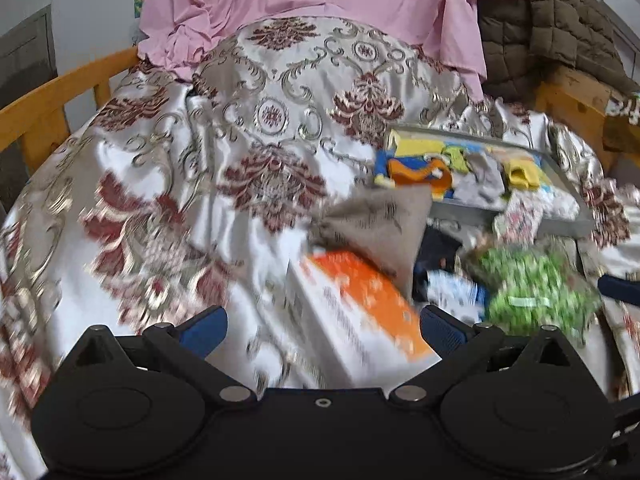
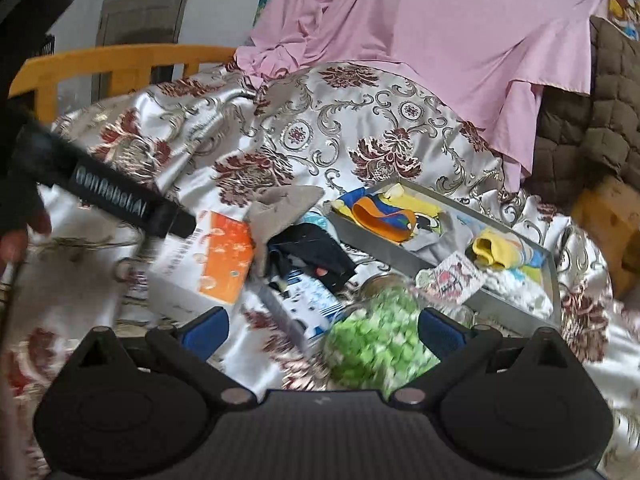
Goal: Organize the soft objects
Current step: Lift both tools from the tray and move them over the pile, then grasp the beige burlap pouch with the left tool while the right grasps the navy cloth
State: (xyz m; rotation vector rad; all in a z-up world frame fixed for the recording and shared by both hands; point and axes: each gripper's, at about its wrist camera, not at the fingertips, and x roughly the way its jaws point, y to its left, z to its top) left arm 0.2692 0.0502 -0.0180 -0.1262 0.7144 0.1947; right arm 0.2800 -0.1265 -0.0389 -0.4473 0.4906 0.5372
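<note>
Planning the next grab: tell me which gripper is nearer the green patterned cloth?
Right. The right gripper hovers directly over the green patterned cloth; the left gripper sits to its left, above the orange-and-white box.

Black left hand-held gripper (image 1: 322, 332), blue finger pads (image 1: 204, 330), silver pivot screws, right hand-held gripper (image 2: 322, 330) alike

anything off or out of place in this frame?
Yes. A patterned cloth droops over the near wall of the grey tray, half in and half out. A grey cloth lies draped across the orange-and-white box, outside the tray. Both views are motion-blurred.
</note>
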